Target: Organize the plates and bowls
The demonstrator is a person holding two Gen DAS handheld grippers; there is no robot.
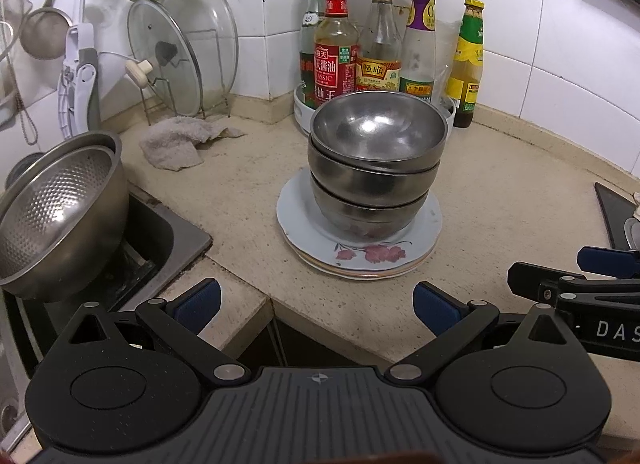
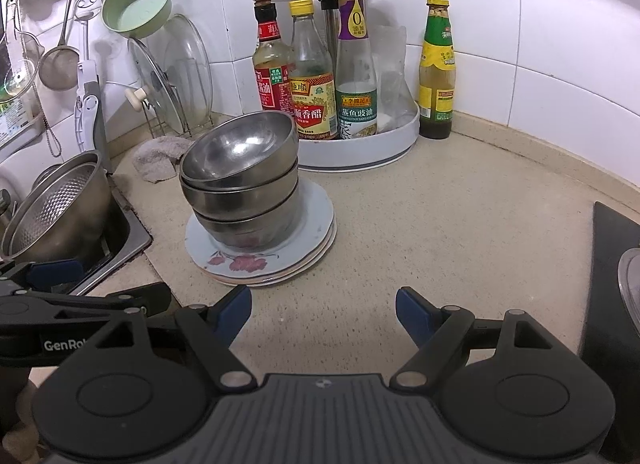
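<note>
Beige speckled worktop [image 1: 500, 200] in a tiled kitchen corner, bowls stacked on plates.

From the left wrist view, the left tongs [image 1: 316, 306] hang with blue pads wide apart and nothing between them, near the worktop's front edge; a stack of steel bowls [image 1: 376, 168] sits on a pile of flowered plates [image 1: 360, 254] just beyond, in front of a white turntable of sauce bottles [image 1: 340, 60]. To the left, a steel colander [image 1: 52, 216] rests in the sink; the right tongs [image 1: 568, 268] show at the right edge. From the right wrist view, the right tongs [image 2: 324, 314] are likewise spread and hold nothing over bare worktop, the bowls [image 2: 240, 184] and plates [image 2: 260, 264] to the far left, a green-labelled bottle [image 2: 437, 76] far right by the wall.
</note>
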